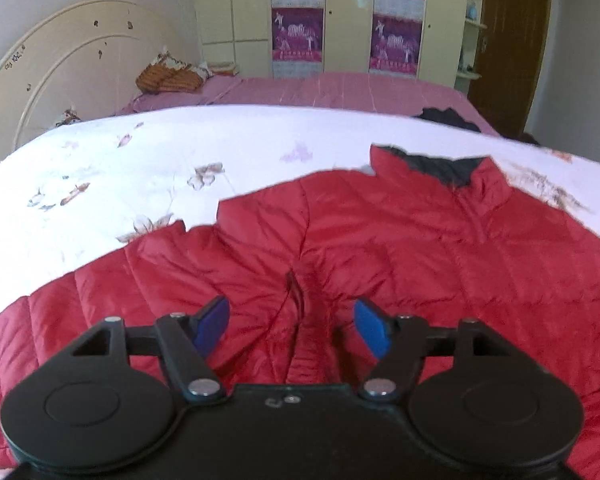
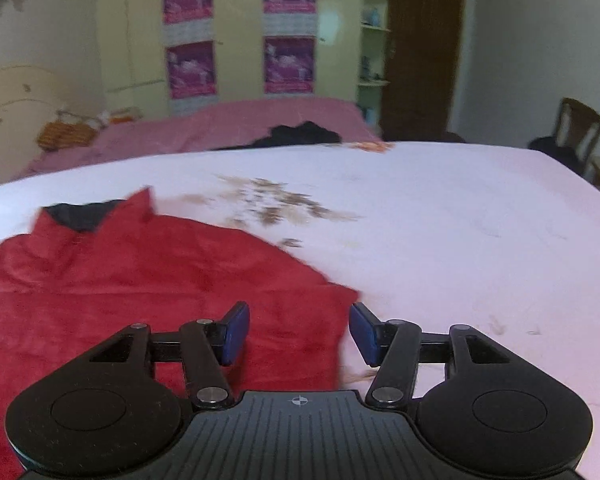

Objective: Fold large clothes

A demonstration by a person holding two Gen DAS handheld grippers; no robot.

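A red quilted jacket [image 1: 380, 248] with a dark collar lining lies spread on the white floral bedsheet [image 1: 140, 160]. In the left wrist view my left gripper [image 1: 292, 326] is open, its blue pads [image 1: 214, 324] either side of a raised fold in the jacket's middle, just above the fabric. In the right wrist view the jacket [image 2: 140, 280] fills the lower left. My right gripper [image 2: 299, 332] is open over the jacket's right edge, one pad over red fabric, the other over the sheet [image 2: 460, 240].
A second bed with a pink cover [image 1: 320, 88] lies behind, with a dark garment [image 2: 300, 134] and an orange cushion [image 1: 168, 78] on it. A cream headboard [image 1: 60, 64] is at left. Wardrobes, a brown door and a chair [image 2: 572, 128] stand beyond.
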